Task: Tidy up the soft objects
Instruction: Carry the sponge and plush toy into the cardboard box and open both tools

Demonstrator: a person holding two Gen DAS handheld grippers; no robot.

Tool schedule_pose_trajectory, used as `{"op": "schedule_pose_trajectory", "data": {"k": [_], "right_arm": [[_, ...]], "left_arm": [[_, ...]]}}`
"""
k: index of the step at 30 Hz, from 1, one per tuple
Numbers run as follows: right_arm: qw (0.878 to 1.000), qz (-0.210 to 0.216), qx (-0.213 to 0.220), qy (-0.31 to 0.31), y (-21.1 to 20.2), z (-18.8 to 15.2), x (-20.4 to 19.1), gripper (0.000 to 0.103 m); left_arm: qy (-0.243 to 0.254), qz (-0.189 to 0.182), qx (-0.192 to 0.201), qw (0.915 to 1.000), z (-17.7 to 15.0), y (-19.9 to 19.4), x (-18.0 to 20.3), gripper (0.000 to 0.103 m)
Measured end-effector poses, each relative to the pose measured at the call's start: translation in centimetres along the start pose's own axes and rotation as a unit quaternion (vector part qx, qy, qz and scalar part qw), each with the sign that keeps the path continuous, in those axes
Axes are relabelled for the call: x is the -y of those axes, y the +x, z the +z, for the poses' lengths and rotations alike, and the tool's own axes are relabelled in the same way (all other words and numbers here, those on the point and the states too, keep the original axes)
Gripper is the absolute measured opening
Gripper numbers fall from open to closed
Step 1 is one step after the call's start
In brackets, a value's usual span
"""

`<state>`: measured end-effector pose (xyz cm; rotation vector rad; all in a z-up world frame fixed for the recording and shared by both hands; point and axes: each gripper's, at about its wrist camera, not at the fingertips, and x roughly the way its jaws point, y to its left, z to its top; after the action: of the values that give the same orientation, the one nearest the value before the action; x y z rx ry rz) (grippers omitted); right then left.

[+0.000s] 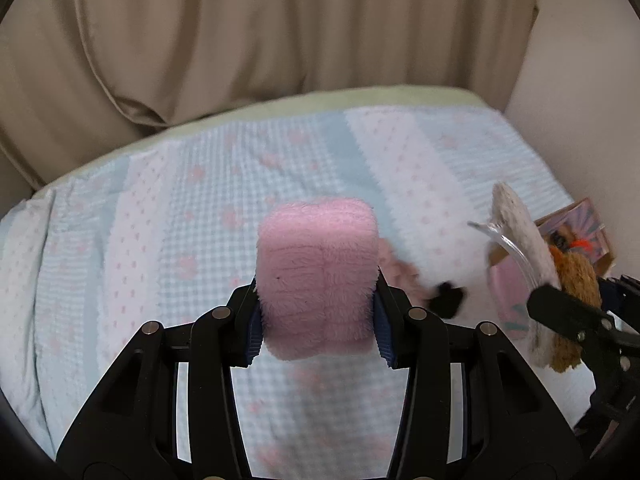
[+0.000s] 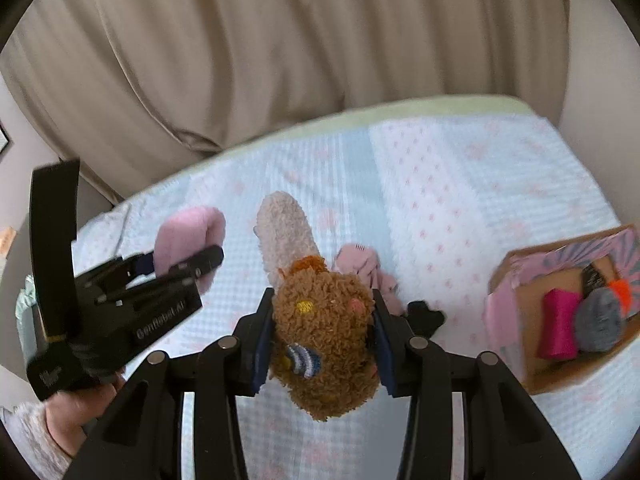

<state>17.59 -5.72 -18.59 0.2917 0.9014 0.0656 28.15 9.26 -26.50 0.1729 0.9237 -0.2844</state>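
Observation:
My left gripper (image 1: 318, 312) is shut on a fluffy pink sock bundle (image 1: 318, 268) and holds it above the bed; it also shows at the left of the right wrist view (image 2: 192, 260). My right gripper (image 2: 322, 332) is shut on a brown fuzzy plush sock (image 2: 324, 340) with a cream fuzzy part (image 2: 284, 236) sticking out beyond it. In the left wrist view this plush (image 1: 572, 280) and the right gripper (image 1: 560, 304) are at the right edge. A pale pink sock (image 2: 368, 272) and a small black item (image 2: 426, 314) lie on the bed just beyond my right gripper.
A cardboard box (image 2: 516, 276) with pink lining at the right holds a magenta roll (image 2: 558, 328), a grey ball (image 2: 600, 322) and an orange piece (image 2: 622, 294). The bed has a blue and pink patterned blanket (image 1: 180, 220). Beige curtains (image 1: 260, 40) hang behind.

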Motion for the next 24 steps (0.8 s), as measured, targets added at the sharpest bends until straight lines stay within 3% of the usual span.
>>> {"op": "schedule_pose_trajectory", "data": {"k": [7, 13, 20, 24], "right_arm": [[0.999, 0.026, 0.030, 0.003, -7.9, 0.1, 2.9, 0.039], [0.999, 0.014, 0.038, -0.001, -13.3, 0.0, 9.1, 0.039], [0.999, -0.023, 0.038, 0.008, -17.4, 0.5, 18.8, 0.040], [0.999, -0.044, 0.021, 0.004, -17.6, 1.0, 23.3, 0.039]], "left_arm": [[-0.015, -0.013, 0.033, 0.9993, -0.1, -9.3, 6.0, 0.041], [-0.032, -0.023, 0.044, 0.9983, 0.0, -14.0, 13.4, 0.041], [-0.032, -0.029, 0.038, 0.9984, 0.6, -14.4, 22.1, 0.041], [-0.041, -0.041, 0.022, 0.9981, 1.2, -13.1, 26.8, 0.041]]}}
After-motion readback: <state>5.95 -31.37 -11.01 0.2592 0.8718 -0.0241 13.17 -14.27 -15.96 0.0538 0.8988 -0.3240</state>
